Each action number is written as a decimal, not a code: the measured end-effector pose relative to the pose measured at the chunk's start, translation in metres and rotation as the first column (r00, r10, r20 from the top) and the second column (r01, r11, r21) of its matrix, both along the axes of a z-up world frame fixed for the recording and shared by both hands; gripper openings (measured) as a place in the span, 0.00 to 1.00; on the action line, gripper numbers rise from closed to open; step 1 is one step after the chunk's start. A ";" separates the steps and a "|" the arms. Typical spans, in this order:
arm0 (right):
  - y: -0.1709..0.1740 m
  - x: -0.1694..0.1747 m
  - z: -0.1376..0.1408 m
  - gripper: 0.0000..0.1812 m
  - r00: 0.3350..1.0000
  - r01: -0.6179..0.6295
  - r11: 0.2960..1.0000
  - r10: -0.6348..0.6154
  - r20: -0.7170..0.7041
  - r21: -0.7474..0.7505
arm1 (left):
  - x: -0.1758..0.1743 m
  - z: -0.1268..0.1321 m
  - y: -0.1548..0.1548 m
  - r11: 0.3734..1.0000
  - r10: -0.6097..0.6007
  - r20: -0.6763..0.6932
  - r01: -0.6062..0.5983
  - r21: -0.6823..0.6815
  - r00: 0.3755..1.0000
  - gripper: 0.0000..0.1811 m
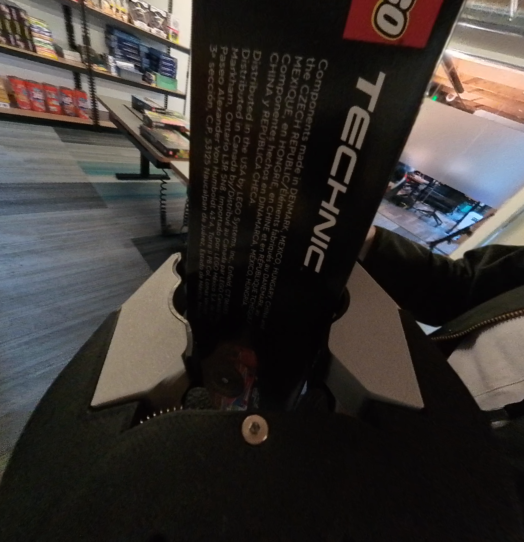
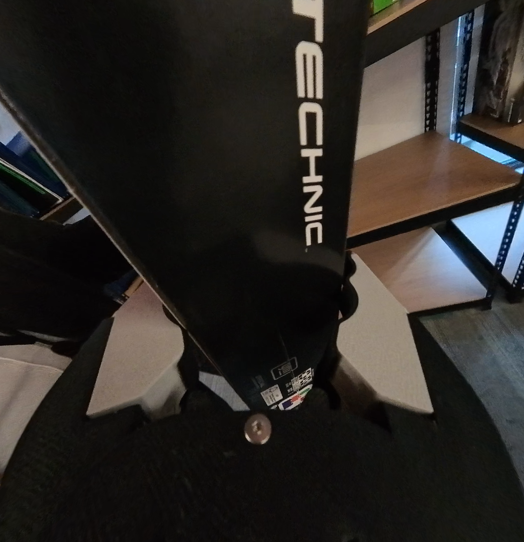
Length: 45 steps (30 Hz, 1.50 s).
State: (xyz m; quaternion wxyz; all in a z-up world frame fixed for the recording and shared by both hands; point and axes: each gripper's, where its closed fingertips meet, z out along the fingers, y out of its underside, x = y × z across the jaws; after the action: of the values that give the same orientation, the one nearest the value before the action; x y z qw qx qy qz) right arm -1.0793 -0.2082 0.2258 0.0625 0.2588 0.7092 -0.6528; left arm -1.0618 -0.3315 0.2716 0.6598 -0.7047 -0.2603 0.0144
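While clamped on black box (image 1: 284,176) | left gripper (image 1: 263,281) part-open, fingers (image 1: 155,322) pressing both faces | right gripper (image 2: 255,293) likewise gripping black box (image 2: 196,146)

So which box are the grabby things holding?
Look past the wall shelves and the table to the left hand-held gripper. The tall black box is clamped there, also in the right hand-held gripper. Unlike the boxes lying flat on the table, it stands upright.

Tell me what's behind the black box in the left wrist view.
Beyond the black box: a table with flat boxes and stocked shelves to its left. Whatever is directly behind the box stays hidden.
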 end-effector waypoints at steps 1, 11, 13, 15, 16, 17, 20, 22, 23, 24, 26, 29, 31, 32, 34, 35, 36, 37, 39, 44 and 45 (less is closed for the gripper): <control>0.000 -0.021 -0.002 0.60 1.000 -0.009 1.000 0.009 0.000 0.001 | -0.020 -0.002 0.000 1.000 0.009 0.001 -0.009 0.000 1.000 0.56; 0.091 -0.257 -0.002 0.62 0.998 -0.050 0.998 0.051 -0.029 0.046 | -0.250 -0.009 0.090 0.997 0.052 -0.035 -0.051 0.049 0.998 0.55; 0.115 -0.307 0.007 0.61 0.996 -0.067 0.996 0.070 -0.052 0.066 | -0.297 -0.002 0.113 0.996 0.065 -0.052 -0.061 0.064 0.997 0.55; 0.133 -0.356 0.015 0.60 0.993 -0.081 0.993 0.087 -0.074 0.086 | -0.343 0.000 0.132 0.995 0.077 -0.064 -0.072 0.074 0.995 0.55; 0.141 -0.379 0.017 0.60 0.992 -0.088 0.992 0.096 -0.087 0.095 | -0.364 0.001 0.139 0.994 0.083 -0.070 -0.078 0.078 0.994 0.55; 0.147 -0.402 0.019 0.60 0.989 -0.097 0.990 0.107 -0.099 0.105 | -0.385 0.000 0.146 0.993 0.091 -0.078 -0.085 0.083 0.993 0.55; 0.161 -0.471 0.013 0.60 0.985 -0.127 0.984 0.140 -0.104 0.126 | -0.451 -0.008 0.160 0.989 0.119 -0.079 -0.111 0.099 0.990 0.55; 0.166 -0.519 0.002 0.61 0.982 -0.149 0.981 0.162 -0.097 0.127 | -0.497 -0.018 0.165 0.985 0.143 -0.074 -0.135 0.107 0.987 0.55; 0.167 -0.543 -0.005 0.61 0.980 -0.161 0.979 0.174 -0.097 0.124 | -0.520 -0.024 0.167 0.982 0.160 -0.080 -0.151 0.110 0.984 0.55; 0.168 -0.567 -0.012 0.61 0.977 -0.174 0.978 0.186 -0.103 0.118 | -0.542 -0.030 0.168 0.980 0.176 -0.092 -0.166 0.108 0.980 0.55; 0.168 -0.613 -0.025 0.61 0.968 -0.199 0.974 0.213 -0.130 0.110 | -0.585 -0.041 0.170 0.976 0.204 -0.130 -0.191 0.103 0.970 0.55; 0.166 -0.684 -0.044 0.61 0.952 -0.238 0.965 0.254 -0.171 0.110 | -0.650 -0.059 0.170 0.970 0.238 -0.170 -0.225 0.090 0.956 0.55; 0.164 -0.733 -0.054 0.60 0.941 -0.270 0.957 0.286 -0.183 0.104 | -0.694 -0.070 0.171 0.964 0.264 -0.168 -0.256 0.066 0.950 0.56; 0.163 -0.757 -0.059 0.60 0.935 -0.290 0.952 0.304 -0.184 0.100 | -0.715 -0.076 0.171 0.961 0.277 -0.162 -0.273 0.043 0.947 0.56; 0.159 -0.802 -0.069 0.60 0.916 -0.339 0.935 0.353 -0.190 0.104 | -0.754 -0.089 0.171 0.952 0.301 -0.150 -0.305 -0.004 0.942 0.56; 0.157 -0.825 -0.075 0.60 0.905 -0.367 0.924 0.381 -0.190 0.105 | -0.774 -0.096 0.171 0.945 0.321 -0.143 -0.327 -0.020 0.936 0.56; 0.155 -0.848 -0.082 0.60 0.893 -0.396 0.912 0.409 -0.189 0.105 | -0.794 -0.104 0.171 0.936 0.343 -0.136 -0.350 -0.035 0.929 0.56; 0.153 -0.872 -0.089 0.60 0.878 -0.428 0.898 0.439 -0.190 0.102 | -0.813 -0.111 0.171 0.925 0.369 -0.133 -0.378 -0.047 0.920 0.56; 0.145 -0.919 -0.102 0.60 0.839 -0.503 0.859 0.512 -0.184 0.097 | -0.852 -0.123 0.170 0.891 0.440 -0.133 -0.450 -0.058 0.888 0.56; 0.105 -1.019 -0.112 0.60 0.674 -0.710 0.698 0.713 -0.193 0.093 | -0.929 -0.136 0.156 0.733 0.670 -0.123 -0.679 -0.042 0.732 0.56; 0.093 -1.033 -0.115 0.60 0.630 -0.751 0.653 0.753 -0.191 0.099 | -0.939 -0.140 0.151 0.693 0.712 -0.122 -0.720 -0.038 0.692 0.56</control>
State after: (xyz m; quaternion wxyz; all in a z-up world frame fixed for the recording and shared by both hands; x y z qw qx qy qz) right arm -2.1121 -0.1153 0.1110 0.2503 -0.1321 0.7579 -0.5878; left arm -2.0006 -0.1803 0.1317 0.5840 -0.5728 -0.4810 0.3154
